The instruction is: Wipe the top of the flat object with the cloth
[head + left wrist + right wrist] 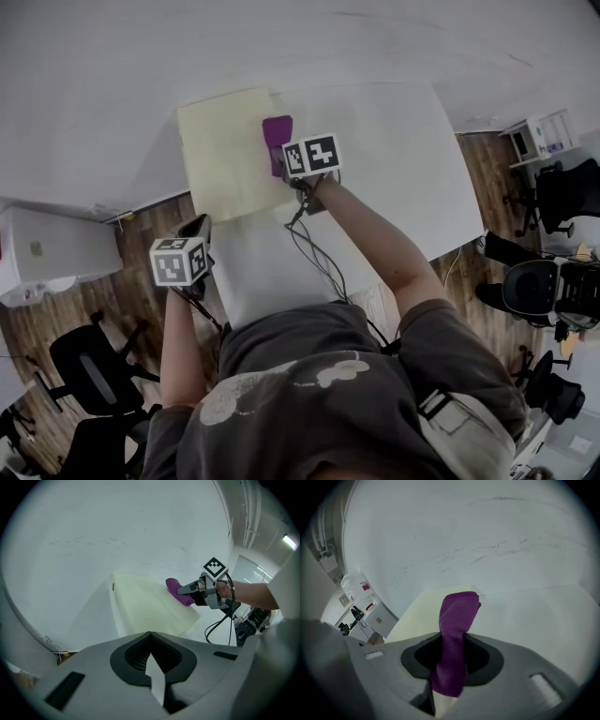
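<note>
Right gripper view: cloth [457, 630] pinched between tongs [451, 657].
</note>
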Motion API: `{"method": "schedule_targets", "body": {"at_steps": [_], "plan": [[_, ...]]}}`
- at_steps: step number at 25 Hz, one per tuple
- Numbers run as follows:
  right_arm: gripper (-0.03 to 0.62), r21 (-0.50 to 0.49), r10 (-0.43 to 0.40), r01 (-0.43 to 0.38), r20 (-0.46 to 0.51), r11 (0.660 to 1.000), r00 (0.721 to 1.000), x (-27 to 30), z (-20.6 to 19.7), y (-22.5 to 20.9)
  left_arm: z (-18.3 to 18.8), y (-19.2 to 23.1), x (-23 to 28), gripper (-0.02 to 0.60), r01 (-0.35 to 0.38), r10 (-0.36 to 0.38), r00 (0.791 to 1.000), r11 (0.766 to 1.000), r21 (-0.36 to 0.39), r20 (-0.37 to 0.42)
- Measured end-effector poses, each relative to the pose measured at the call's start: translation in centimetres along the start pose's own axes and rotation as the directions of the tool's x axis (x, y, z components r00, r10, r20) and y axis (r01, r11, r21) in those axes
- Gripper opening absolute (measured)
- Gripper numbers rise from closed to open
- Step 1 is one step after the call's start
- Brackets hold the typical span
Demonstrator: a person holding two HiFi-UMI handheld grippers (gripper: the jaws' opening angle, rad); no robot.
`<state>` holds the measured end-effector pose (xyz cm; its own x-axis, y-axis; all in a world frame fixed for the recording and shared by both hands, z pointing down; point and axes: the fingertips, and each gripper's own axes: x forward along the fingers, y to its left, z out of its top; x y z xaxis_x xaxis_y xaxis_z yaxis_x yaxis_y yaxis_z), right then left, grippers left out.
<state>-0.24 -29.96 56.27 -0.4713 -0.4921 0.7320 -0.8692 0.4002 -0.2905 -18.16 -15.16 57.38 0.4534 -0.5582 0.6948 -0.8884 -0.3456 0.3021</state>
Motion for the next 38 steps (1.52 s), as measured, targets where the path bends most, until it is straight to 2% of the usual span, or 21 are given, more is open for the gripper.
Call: {"method": "schedule_targets", "body": {"at_steps": [5,8,12,16,21,23,25,28,30,34,38], "plan": [[0.118,0.039,-0.03,0.03,0.0,0.999,1.0,-0.6,-0.2,-1.5,0.0,0.1,0.2,0.0,0.001,-0.001,1.0,1.0,0.002,-0.002],[0.118,0.058,0.0,0.0,0.004,0.998,1.0,-1.0,0.4,-0.7,0.0,0.0,0.1,0.0,0.0,0.0,1.0,1.0,-0.004,0.0],[0.118,0.073,0.079,-0.081,0.031,0.994,0.996,-1.7,1.4,2.5,0.0,0.0,0.0,0.0,-0.004,0.004,1.0,1.0,0.001,0.005],[0.118,0.009,0.13,-0.13,0.03,0.991,0.991,-2.0,1.7,6.5,-0.1,-0.1,0.1,0.0,-0.005,0.004,1.0,1.0,0.027,0.028],[0.117,-0.026,0.206,-0.206,-0.003,0.978,0.979,-1.6,0.7,11.6,0.1,0.0,-0.1,-0.001,0.007,-0.007,0.999,1.0,-0.012,0.035],[0.117,-0.073,0.214,-0.214,-0.013,0.974,0.977,-1.4,0.2,13.3,0.3,-0.1,-0.2,0.0,0.017,-0.016,0.999,0.999,-0.027,0.037],[0.117,-0.16,0.203,-0.201,-0.004,0.966,0.979,-1.2,0.0,14.9,0.4,-0.2,-0.4,-0.001,0.023,-0.021,0.999,0.999,-0.036,0.048],[0.117,-0.296,0.193,-0.179,0.015,0.938,0.981,-0.7,-0.2,17.5,0.6,0.6,-0.8,0.0,-0.005,0.007,0.997,1.0,-0.022,0.073],[0.118,-0.344,0.208,-0.191,0.013,0.919,0.978,-0.3,-0.7,19.2,0.4,1.1,-1.4,-0.001,-0.022,0.023,0.996,1.0,-0.012,0.082],[0.117,-0.285,0.267,-0.264,-0.031,0.921,0.963,0.7,-2.3,21.7,0.1,1.9,-2.3,-0.001,-0.029,0.031,0.996,0.999,-0.027,0.088],[0.118,-0.219,0.278,-0.287,-0.072,0.933,0.958,1.7,-4.1,22.7,-0.6,2.5,-2.8,0.0,-0.038,0.041,0.996,0.999,-0.038,0.08]]}}
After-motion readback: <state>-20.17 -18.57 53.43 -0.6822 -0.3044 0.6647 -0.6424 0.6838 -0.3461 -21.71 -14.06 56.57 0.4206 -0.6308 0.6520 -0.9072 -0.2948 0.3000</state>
